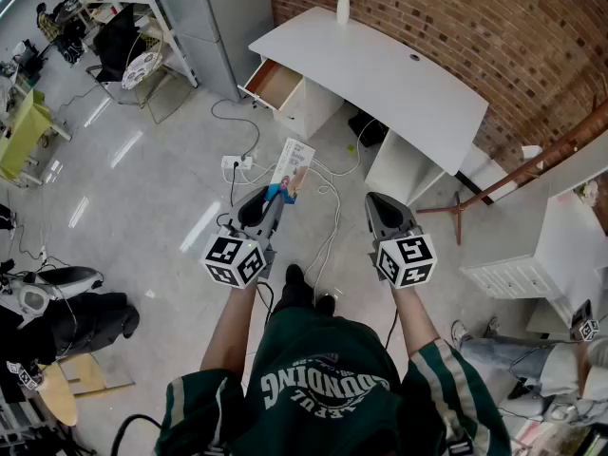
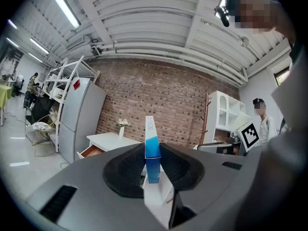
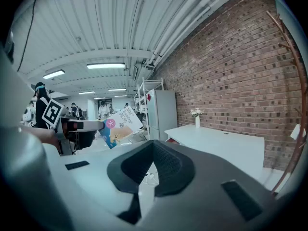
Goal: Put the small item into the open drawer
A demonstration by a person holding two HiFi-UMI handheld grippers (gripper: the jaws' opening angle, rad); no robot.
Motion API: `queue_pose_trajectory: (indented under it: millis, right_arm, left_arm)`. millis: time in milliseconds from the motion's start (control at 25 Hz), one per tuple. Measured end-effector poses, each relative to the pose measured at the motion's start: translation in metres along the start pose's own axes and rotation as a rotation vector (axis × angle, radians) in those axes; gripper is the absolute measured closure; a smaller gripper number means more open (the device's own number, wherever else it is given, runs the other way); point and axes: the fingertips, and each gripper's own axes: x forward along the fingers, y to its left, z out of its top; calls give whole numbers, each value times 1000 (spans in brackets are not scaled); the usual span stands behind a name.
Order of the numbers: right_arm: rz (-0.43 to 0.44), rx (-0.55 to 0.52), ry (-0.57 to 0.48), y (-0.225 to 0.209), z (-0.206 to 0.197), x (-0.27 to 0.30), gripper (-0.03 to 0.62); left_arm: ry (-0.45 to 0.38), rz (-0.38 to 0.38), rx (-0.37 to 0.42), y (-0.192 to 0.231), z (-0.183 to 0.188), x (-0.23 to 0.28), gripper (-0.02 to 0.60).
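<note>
My left gripper [image 1: 276,196] is shut on a flat white and blue box [image 1: 294,166], held out over the floor. In the left gripper view the box [image 2: 152,148] stands on edge between the dark pads. A white desk [image 1: 380,76] stands ahead against the brick wall, and its wooden drawer [image 1: 275,84] is pulled open at the left end. That drawer [image 2: 90,151] also shows low at the left in the left gripper view. My right gripper [image 1: 379,201] is beside the left one, shut, with nothing between its pads [image 3: 166,165]. The right gripper view catches the box [image 3: 121,126] from the side.
Cables and a power strip [image 1: 237,162] lie on the floor between me and the desk. A vase [image 1: 343,8] stands on the desk's far corner. A wooden coat rack [image 1: 532,167] and a white cabinet [image 1: 543,247] are at the right. A grey fridge [image 1: 228,17] stands left of the desk.
</note>
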Motion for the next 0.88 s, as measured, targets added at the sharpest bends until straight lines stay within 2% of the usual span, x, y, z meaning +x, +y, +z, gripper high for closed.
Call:
queue_pose_trajectory:
  millis: [280,880]
  right_arm:
    - [8,-16,-38,2,6,0,569]
    - [22,-31,-30,8,2,1,569]
  left_arm:
    - [1,-1,0,-1,-2,3,477]
    - [8,-7,-5,-2,-8,4,479]
